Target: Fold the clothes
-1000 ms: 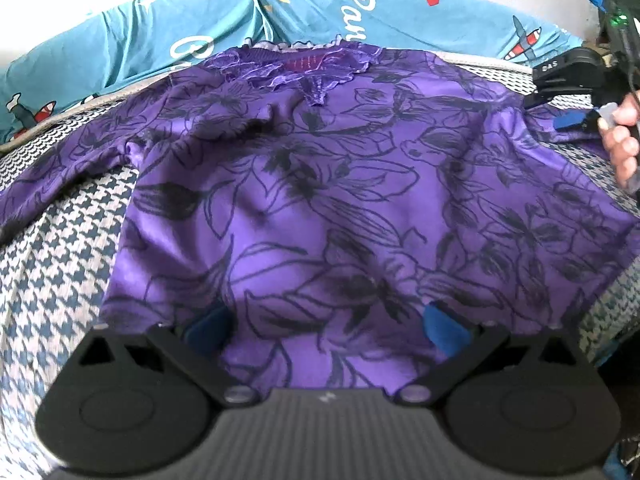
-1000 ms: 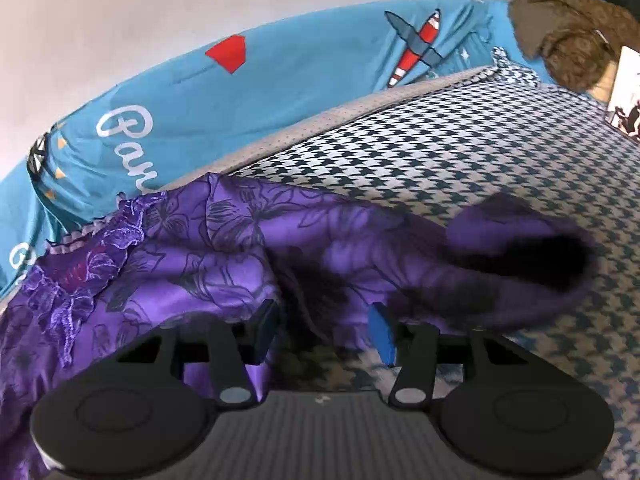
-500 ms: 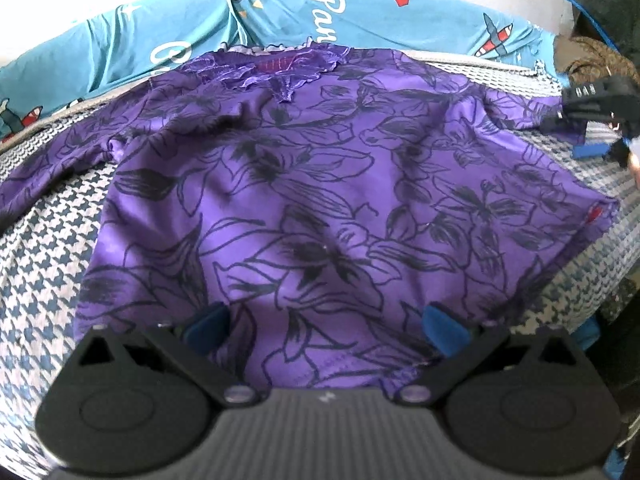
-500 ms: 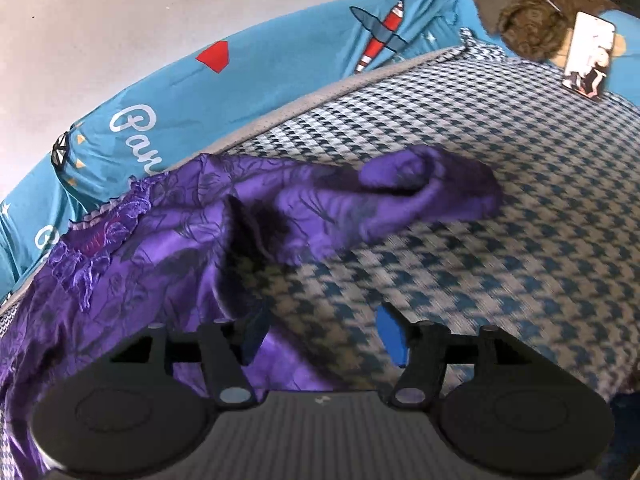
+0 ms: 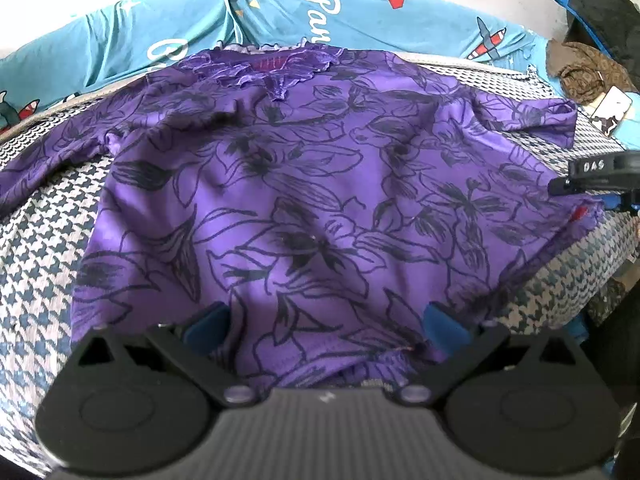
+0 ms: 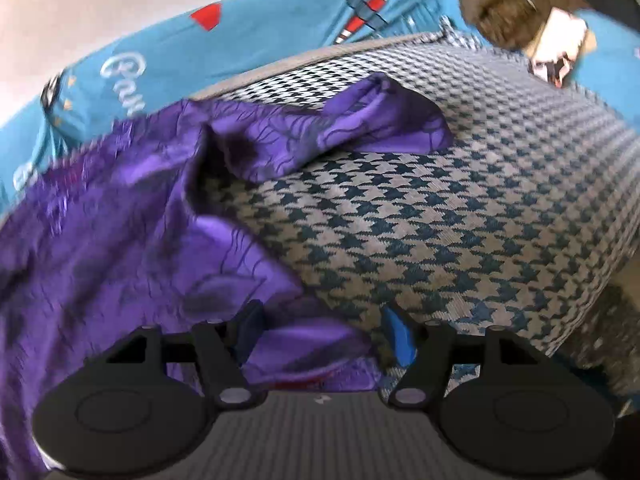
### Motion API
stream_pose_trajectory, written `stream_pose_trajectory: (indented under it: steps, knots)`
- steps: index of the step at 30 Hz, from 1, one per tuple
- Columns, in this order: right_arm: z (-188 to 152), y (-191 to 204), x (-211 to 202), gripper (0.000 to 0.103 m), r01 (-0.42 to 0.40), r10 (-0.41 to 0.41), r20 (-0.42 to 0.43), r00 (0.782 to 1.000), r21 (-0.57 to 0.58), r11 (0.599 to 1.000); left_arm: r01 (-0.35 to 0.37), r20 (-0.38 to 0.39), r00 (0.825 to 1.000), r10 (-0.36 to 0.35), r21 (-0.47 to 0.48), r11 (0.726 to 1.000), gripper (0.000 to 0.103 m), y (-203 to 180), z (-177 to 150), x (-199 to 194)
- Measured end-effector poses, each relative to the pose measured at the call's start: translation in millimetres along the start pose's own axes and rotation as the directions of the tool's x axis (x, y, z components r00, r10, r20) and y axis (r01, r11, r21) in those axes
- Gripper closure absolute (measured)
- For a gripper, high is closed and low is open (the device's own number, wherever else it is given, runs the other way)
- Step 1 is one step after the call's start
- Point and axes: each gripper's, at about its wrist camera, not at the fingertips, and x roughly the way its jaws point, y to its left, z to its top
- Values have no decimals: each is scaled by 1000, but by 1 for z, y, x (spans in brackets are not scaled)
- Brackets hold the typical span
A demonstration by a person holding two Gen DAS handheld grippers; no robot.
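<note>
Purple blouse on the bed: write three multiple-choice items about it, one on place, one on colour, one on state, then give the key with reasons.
1. Where does the blouse's frilled neckline point?
A. Toward the teal printed bedding
B. Toward the left gripper
C. Off the bed's right edge

2. What colour is the flower pattern on the blouse?
A. White
B. Black
C. Yellow

3. How does the blouse lie?
A. Folded into a square
B. Rolled into a ball
C. Spread open, front up

Key: 1 A, the neckline lies at the far end next to the teal bedding. 2 B, black outlined flowers cover the purple cloth. 3 C, body and both sleeves lie out on the houndstooth cover; no fold is made yet.
</note>
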Motion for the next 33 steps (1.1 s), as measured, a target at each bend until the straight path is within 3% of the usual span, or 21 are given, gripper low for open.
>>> stream_pose_trajectory:
  steps: [4,8,16,18,24,27,33]
  knots:
    - [-7,9,-4,85,35,-33,38,999,-68,997,-2,17,1000,3,-37,999,0,6,0,-5]
    - [-8,7,-5,94,65,-61,67,996,-57,996,-34,49,998,39,-91,995,0,17,1,-12]
    - [-4,-2,-5,96,189,-188,98,977,5,982,-137,105,980,168,-255,957,0,65,-2,-36]
    - [-4,-4,-5,96,193,-194,86,977,18,981,-163,100,975,201,-300,940,0,79,-4,-40]
    - [-3,-9,-24,88,202,-215,153,964,96,975,-218,53,962,268,-442,870,0,113,-11,-46]
    - [-7,-1,-30,88,145,-154,166,974,64,987,-215,54,960,275,-489,846,0,124,-11,-50]
    - [-23,34,-36,86,-21,27,118,993,-51,998,-226,51,956,290,-503,834,0,128,-11,-53]
